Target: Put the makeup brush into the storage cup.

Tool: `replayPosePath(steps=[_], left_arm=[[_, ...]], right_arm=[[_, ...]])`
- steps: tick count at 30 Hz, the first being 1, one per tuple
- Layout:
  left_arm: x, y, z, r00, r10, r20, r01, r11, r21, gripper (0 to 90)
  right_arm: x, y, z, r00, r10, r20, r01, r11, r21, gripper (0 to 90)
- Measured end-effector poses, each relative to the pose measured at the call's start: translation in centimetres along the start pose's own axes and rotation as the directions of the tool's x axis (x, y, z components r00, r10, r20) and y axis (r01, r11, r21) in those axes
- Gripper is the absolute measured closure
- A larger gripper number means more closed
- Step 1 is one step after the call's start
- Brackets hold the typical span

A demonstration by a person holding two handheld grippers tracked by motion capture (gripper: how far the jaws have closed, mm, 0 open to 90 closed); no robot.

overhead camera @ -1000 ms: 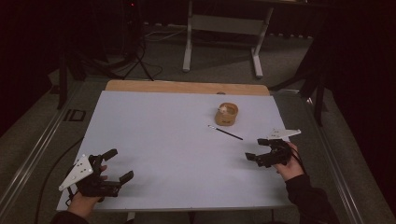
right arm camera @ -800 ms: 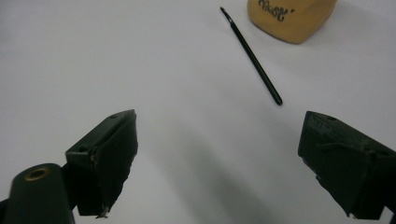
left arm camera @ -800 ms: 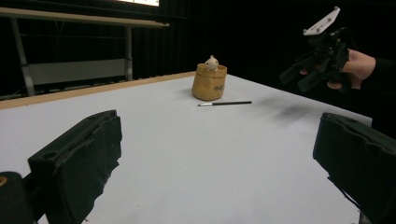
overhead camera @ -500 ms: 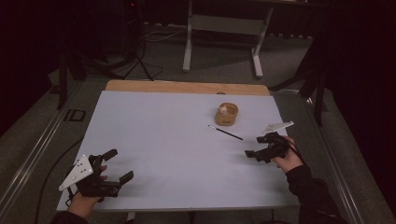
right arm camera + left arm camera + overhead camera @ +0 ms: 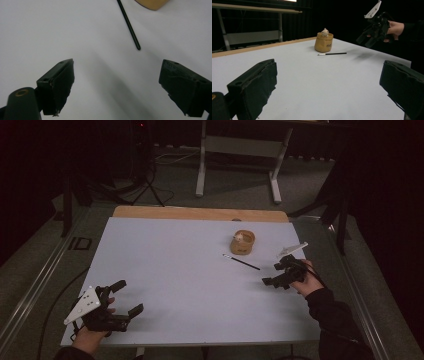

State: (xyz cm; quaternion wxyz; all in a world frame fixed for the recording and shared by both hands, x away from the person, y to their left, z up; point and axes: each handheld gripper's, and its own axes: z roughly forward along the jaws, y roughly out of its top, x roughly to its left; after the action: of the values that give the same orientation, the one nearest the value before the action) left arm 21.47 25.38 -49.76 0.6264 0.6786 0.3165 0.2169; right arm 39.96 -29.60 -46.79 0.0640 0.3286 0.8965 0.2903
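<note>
Beside the tan pot (image 5: pixel 242 242) on a pale matte table (image 5: pixel 175 270), a thin black brush (image 5: pixel 241 262) lies flat, pale tip toward the table's middle and dark rounded end toward the right gripper (image 5: pixel 280 275), which hovers just short of it with jaws wide apart and nothing between them. Nearer the person than the pot and well to its left, the left gripper (image 5: pixel 117 302) rests at the table's near edge, jaws likewise spread and empty. Judging from the approach, the step in hand is picking up the brush: the right gripper would do best to come down square across the slim round handle, so that it does not roll away. The pot looks like soft rolled leather, squat and cylindrical, with a small pale figure (image 5: pixel 325 31) peeking out
</note>
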Motion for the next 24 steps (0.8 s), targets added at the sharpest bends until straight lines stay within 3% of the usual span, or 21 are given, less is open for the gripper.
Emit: replayPosePath(steps=[3, 12, 18, 24], left_arm=[[0.0, 0.0, 0.0, 1.0, -0.001, -0.001, 0.001, 1.0, 0.0, 1.5], [0.0, 0.0, 0.0, 1.0, -0.006, -0.001, 0.006, 1.0, 0.0, 1.5], [0.1, -0.1, 0.0, 1.0, -0.007, -0.001, 0.007, 1.0, 0.0, 1.5], [-0.1, 0.0, 0.0, 1.0, 0.0, 0.004, 0.0, 1.0, 0.002, 1.5]], right_arm=[[-0.2, 0.3, 0.0, 0.9999, -0.011, 0.003, 0.011, 1.0, 0.014, 12.8], [-0.5, 1.5, 0.6, 0.9977, -0.047, -0.048, 0.052, 0.992, 0.113, 13.2], [-0.8, 2.7, 0.8, 0.9982, -0.045, -0.04, 0.05, 0.989, 0.143, 12.9], [-0.9, 3.4, 1.4, 0.9972, -0.064, -0.037, 0.071, 0.972, 0.225, 12.2]])
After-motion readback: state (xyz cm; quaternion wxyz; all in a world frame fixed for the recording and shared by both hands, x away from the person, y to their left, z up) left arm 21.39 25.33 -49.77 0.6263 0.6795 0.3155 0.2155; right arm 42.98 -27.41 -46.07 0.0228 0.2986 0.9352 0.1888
